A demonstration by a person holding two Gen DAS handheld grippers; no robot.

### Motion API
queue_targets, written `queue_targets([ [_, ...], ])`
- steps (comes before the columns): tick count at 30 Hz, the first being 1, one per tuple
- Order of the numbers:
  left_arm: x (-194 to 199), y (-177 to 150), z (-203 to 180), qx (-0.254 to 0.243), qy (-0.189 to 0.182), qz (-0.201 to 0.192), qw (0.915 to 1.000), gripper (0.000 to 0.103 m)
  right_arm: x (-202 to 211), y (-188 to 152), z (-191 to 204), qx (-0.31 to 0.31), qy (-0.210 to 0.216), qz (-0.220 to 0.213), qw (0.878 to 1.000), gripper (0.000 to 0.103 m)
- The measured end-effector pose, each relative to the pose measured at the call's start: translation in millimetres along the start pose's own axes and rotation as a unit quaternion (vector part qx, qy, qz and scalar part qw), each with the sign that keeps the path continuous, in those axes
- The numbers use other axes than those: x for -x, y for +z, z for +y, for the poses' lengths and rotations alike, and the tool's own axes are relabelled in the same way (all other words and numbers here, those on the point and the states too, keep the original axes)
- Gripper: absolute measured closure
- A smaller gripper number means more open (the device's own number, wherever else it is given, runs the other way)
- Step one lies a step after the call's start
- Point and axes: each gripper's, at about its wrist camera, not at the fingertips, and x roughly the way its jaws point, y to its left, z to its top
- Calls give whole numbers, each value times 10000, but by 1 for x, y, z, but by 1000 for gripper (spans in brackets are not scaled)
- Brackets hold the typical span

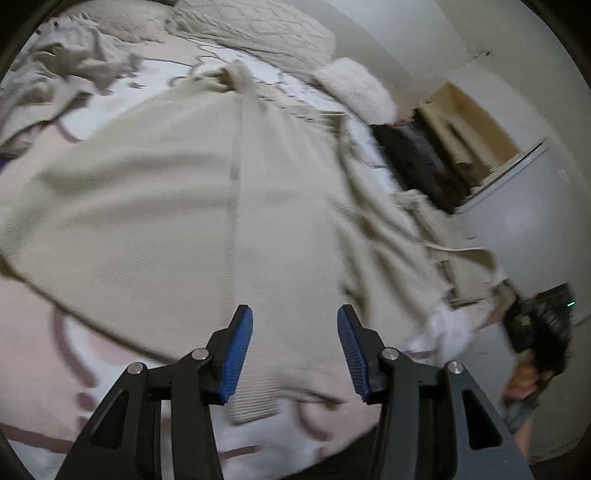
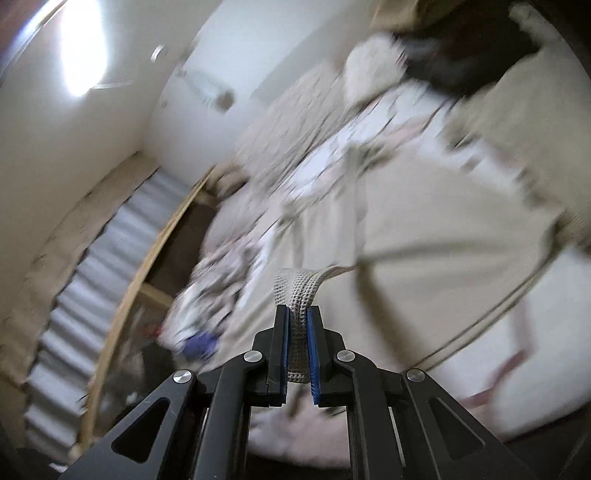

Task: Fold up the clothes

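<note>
A large beige waffle-knit garment lies spread over the bed, a folded strip running down its middle. My left gripper hovers just above its near hem, jaws open, blue pads apart with only cloth below them. In the right wrist view the same beige garment stretches across the bed, blurred. My right gripper is shut on a fold of its waffle fabric, which rises between the blue pads and pulls taut toward the rest of the cloth.
The bedsheet is white and pink with dark curved lines. More crumpled clothes lie at the far left, a quilted pillow behind. A dark opening and a white door lie to the right. Wooden frame beside the bed.
</note>
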Motion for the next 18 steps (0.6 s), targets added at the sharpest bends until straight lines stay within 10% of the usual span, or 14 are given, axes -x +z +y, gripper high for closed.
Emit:
queue_targets([
  [6, -28, -19, 2, -301, 554, 334, 9974, 56, 24, 2, -32, -327, -451, -241, 9982, 93],
  [10, -38, -17, -9, -321, 594, 548, 9962, 91, 20, -4, -37, -453, -346, -132, 9983, 93],
  [18, -16, 5, -39, 178, -1004, 512, 9935, 93, 22, 6, -26, -357, -37, -231, 9991, 93],
])
